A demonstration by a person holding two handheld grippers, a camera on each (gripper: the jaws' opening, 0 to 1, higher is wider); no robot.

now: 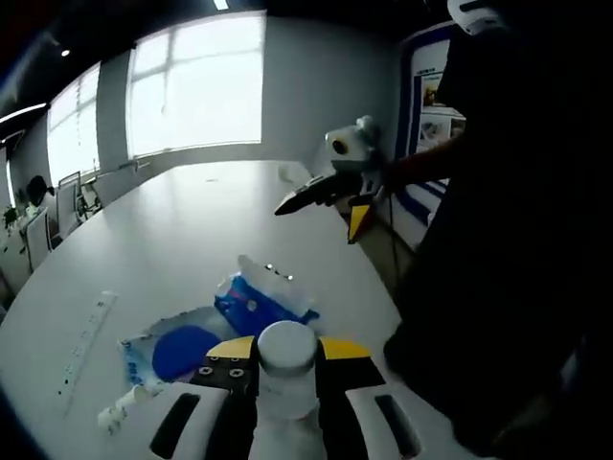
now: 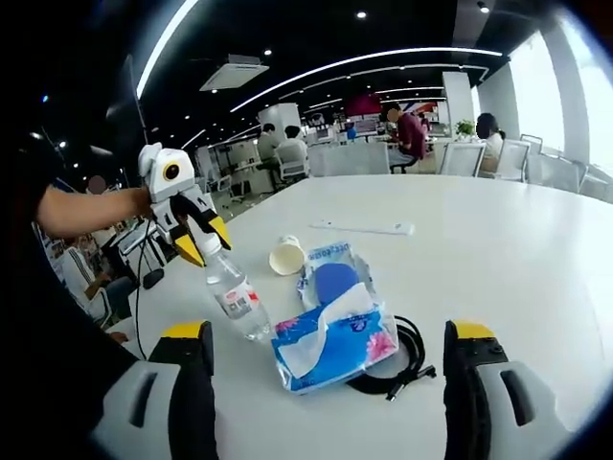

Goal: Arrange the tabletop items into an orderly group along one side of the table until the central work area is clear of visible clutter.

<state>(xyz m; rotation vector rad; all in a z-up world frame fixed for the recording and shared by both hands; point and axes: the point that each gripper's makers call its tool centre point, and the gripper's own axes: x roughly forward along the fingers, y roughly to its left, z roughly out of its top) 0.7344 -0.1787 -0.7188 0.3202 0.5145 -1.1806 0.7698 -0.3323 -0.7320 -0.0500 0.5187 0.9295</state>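
While our left gripper [image 2: 204,240] clamped the water bottle [image 2: 235,292] by its capped neck, the bottle hung tilted, long axis running from the cap down toward the tissue pack [image 2: 330,343]. Our right gripper [image 2: 326,383] stood wide apart, holding nothing. We judged little done: tissues, black cable [image 2: 407,359], paper cup [image 2: 286,256] and blue-disc packet [image 2: 332,278] cluttered the table [image 2: 498,249] centre.

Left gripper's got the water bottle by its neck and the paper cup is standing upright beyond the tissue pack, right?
Not quite: the paper cup lies on its side, mouth towards the camera, in the right gripper view. The left gripper does hold the water bottle by its neck.
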